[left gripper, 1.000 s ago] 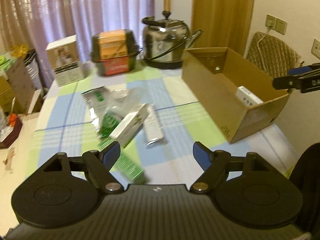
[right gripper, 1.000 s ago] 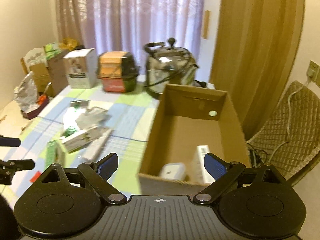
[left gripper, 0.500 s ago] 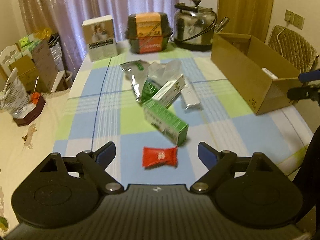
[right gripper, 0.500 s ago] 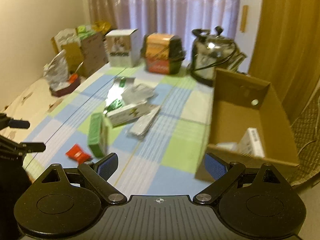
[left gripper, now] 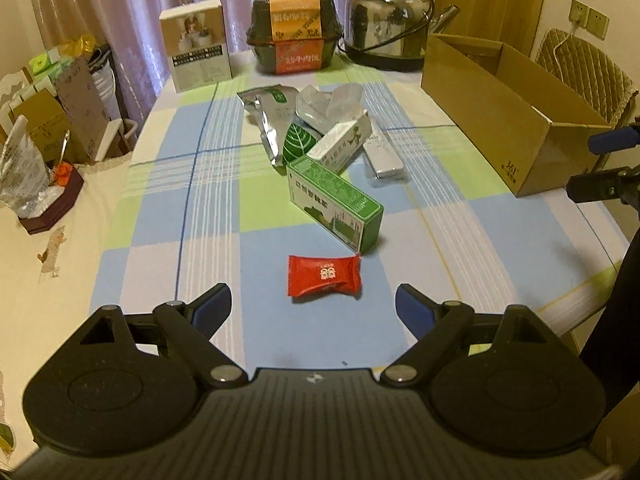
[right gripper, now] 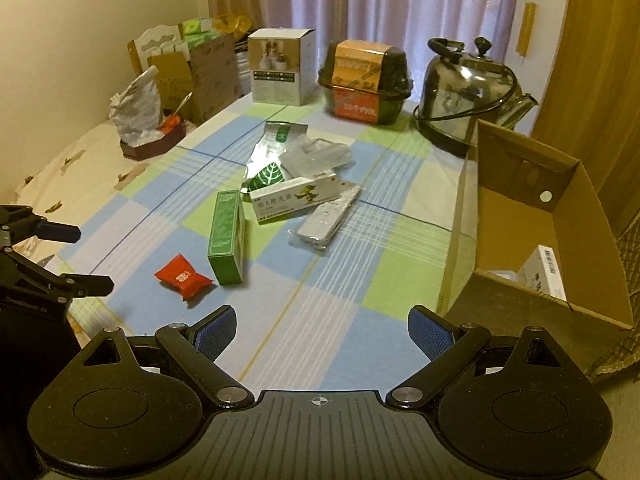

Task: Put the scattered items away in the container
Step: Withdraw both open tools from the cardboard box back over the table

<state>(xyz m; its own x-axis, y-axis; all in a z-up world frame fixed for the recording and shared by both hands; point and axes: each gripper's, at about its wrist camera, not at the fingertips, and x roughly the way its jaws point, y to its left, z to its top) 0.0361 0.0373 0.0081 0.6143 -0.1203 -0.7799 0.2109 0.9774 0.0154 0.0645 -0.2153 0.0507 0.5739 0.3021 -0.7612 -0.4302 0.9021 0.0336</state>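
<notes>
Both fingers pairs stand wide apart and hold nothing: the left gripper hovers over the near edge of the surface, the right gripper over its near right part.

Seen from the left wrist, a red candy wrapper lies just ahead of the blue pads at 12 o'clock, with nothing between it and them. Just beyond it, toward 1 o'clock, lies a green carton printed with Chinese characters too small to read. Past that sits a heap: a white box leaning on a silver foil pouch with a green leaf mark, crumpled clear plastic, and a flat silver packet beside it. The cardboard container stands at 2 o'clock, well apart from the heap; "361" is printed on its near corner. In the right wrist view a white box with a barcode lies inside the container, at that camera's 2 o'clock.

Along the far edge of the surface stand a white carton with a photo, a dark food tub with an orange and red label in Chinese, and a steel kettle. At 9 o'clock, off the surface, are cardboard boxes and a crinkled bag.
</notes>
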